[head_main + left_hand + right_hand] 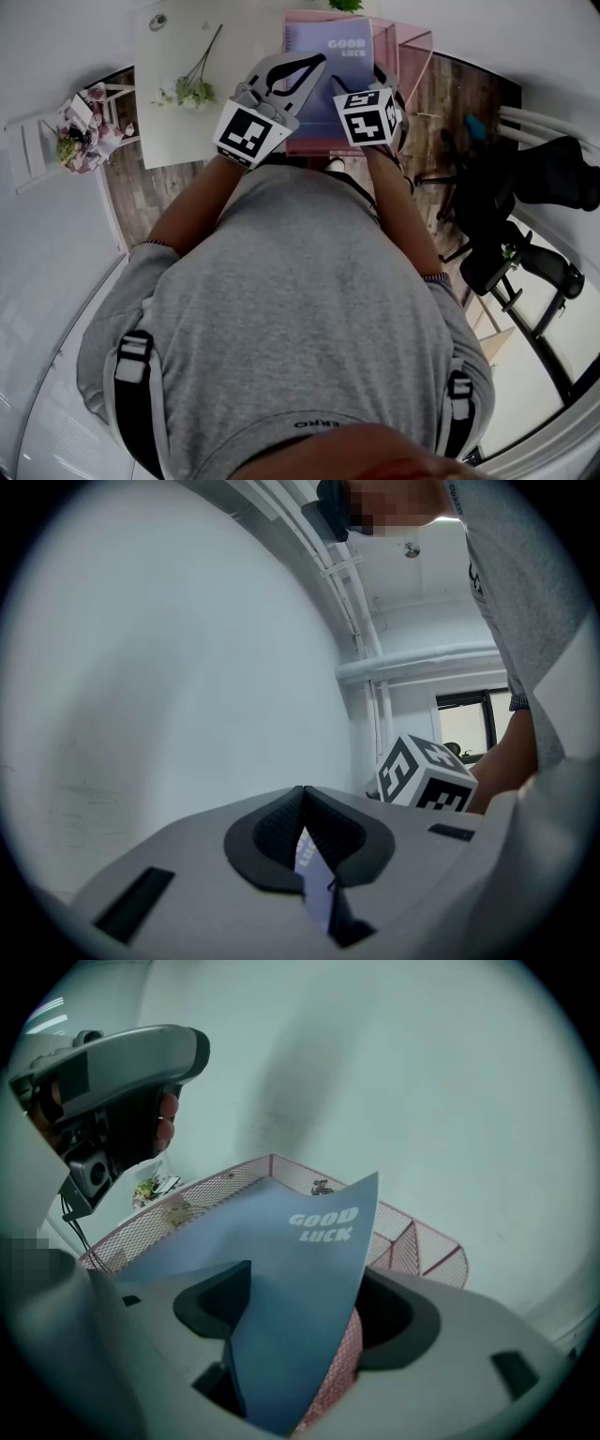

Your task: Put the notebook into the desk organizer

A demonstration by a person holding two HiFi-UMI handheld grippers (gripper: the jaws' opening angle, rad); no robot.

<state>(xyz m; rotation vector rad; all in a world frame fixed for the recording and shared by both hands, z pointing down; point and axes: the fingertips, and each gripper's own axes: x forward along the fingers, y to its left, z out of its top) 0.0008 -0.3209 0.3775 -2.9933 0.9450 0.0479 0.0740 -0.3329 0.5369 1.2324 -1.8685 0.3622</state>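
Two tools meet at the notebook by the pink organizer. The left tool pinches its edge, apparently to carry it; the right tool gapes wide, cover loose between.

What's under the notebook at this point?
The pink mesh desk organizer sits below the notebook; its rim and dividers show around it. Its floor directly beneath is covered, so any contents there cannot be seen.

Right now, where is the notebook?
Head view, top centre: the notebook is held over the pink desk organizer, gripped by the left tongs.
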